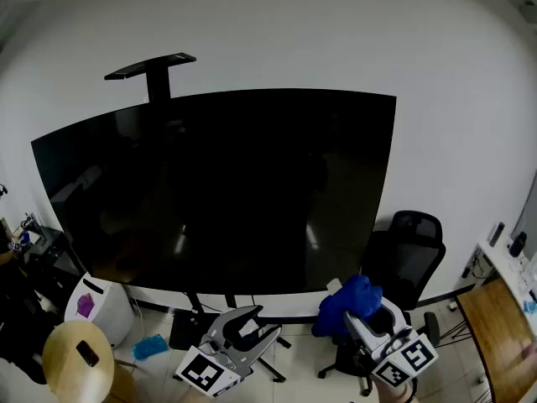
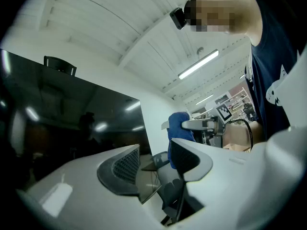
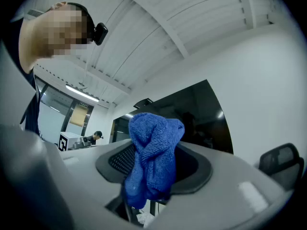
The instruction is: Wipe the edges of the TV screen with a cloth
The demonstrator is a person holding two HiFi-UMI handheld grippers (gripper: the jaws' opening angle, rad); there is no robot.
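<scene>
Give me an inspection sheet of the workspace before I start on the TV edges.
Surface: TV screen dark, upright before a white wall.
Job's things: blue cloth bunched, below the screen's lower right corner.
Clutter: office chair, white bin, round stool bearing a dark phone-like object.
Grippers: left gripper open, empty; right gripper shut on blue cloth.
Cables: black lead at the right gripper.
Surroundings: wooden desk at right.
</scene>
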